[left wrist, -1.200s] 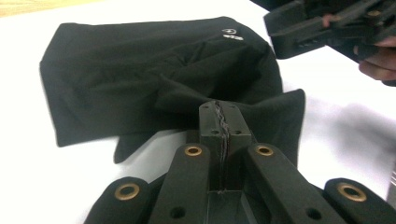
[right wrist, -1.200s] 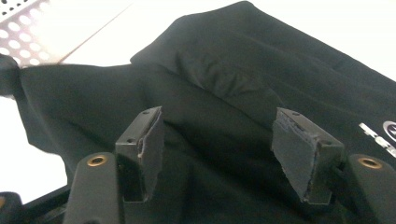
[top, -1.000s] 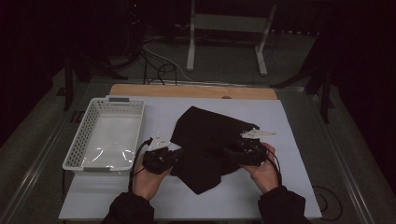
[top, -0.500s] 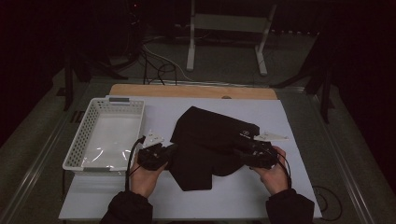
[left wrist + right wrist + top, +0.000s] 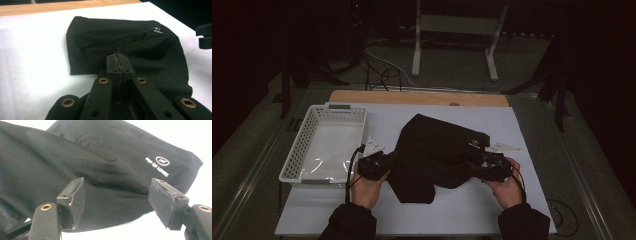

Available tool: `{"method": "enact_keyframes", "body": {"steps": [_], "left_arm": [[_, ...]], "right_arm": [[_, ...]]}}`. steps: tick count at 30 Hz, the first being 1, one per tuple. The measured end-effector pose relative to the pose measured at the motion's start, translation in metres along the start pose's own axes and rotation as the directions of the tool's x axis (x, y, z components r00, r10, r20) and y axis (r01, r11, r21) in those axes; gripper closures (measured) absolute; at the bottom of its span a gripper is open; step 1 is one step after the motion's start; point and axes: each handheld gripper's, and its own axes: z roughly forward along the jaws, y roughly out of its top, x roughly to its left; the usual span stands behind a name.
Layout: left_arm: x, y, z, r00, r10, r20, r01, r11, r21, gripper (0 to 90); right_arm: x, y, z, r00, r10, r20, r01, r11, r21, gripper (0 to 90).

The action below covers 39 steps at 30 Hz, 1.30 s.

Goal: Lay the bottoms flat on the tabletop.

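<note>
A black garment (image 5: pixel 437 150) with a small white logo (image 5: pixel 158 165) lies crumpled on the white table top (image 5: pixel 472 212). My left gripper (image 5: pixel 391 159) sits at the garment's left edge. In the left gripper view its jaws (image 5: pixel 119 58) are pressed together, and the cloth (image 5: pixel 120 40) runs up under them. My right gripper (image 5: pixel 472 166) is at the garment's right side, near the logo corner. Its jaws (image 5: pixel 120 187) stand wide apart just above the cloth (image 5: pixel 100 157), pads not touching it. The right gripper's tips (image 5: pixel 205 36) also show at the far right of the left gripper view.
A white perforated basket (image 5: pixel 294 160) stands to the left of my left hand, with a clear plastic sheet inside. A wooden strip (image 5: pixel 417 97) borders the far edge of the table. Beyond it are a dark floor, cables and a metal stand (image 5: pixel 452 45).
My right hand has shifted a little to the right along the garment's edge. The garment's right side has spread out slightly. The left hand has stayed in place.
</note>
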Motion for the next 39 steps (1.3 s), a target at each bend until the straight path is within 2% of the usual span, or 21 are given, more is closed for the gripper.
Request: {"method": "enact_keyframes", "body": {"steps": [8,11,12,13,14,16,27,33,39], "left_arm": [[-0.001,-0.001,0.003,0.9998,-0.002,0.021,0.002,1.0000,0.006,89.6],[0.000,-0.002,0.005,0.9994,-0.009,0.033,0.008,1.0000,0.004,80.8],[0.000,-0.002,0.005,0.9994,-0.009,0.033,0.008,1.0000,0.004,74.3],[0.000,-0.002,0.005,0.9994,-0.009,0.033,0.008,1.0000,0.004,74.3],[-0.002,-0.001,0.005,0.9986,-0.012,0.051,0.012,0.9999,0.002,64.5],[-0.003,-0.001,0.006,0.9980,-0.011,0.062,0.011,0.9999,-0.003,59.8],[-0.014,0.000,0.004,0.9931,0.010,0.117,-0.009,0.9999,-0.010,50.4],[-0.020,0.001,0.005,0.9928,0.017,0.119,-0.016,0.9998,-0.013,40.0],[-0.025,0.001,0.004,0.9913,0.028,0.129,-0.026,0.9995,-0.019,37.6]], "right_arm": [[-0.003,-0.009,0.005,1.0000,-0.001,0.010,0.000,1.000,0.025,29.9],[-0.004,-0.010,0.005,0.9999,0.000,0.012,0.000,1.000,0.030,29.9],[-0.004,-0.010,0.005,0.9999,0.000,0.012,0.000,1.000,0.030,29.9],[-0.005,-0.011,0.005,0.9999,-0.001,0.011,0.000,1.000,0.029,29.9],[-0.005,-0.011,0.005,0.9999,-0.001,0.012,0.001,1.000,0.030,29.9],[-0.005,-0.012,0.005,0.9999,-0.004,0.016,0.003,0.999,0.033,29.9],[0.000,-0.018,0.008,0.9997,-0.024,0.008,0.024,0.999,0.046,29.8],[0.004,-0.021,0.012,0.9992,-0.039,-0.009,0.040,0.998,0.058,29.4],[0.009,-0.024,0.017,0.9983,-0.051,-0.030,0.053,0.996,0.073,29.4]]}}
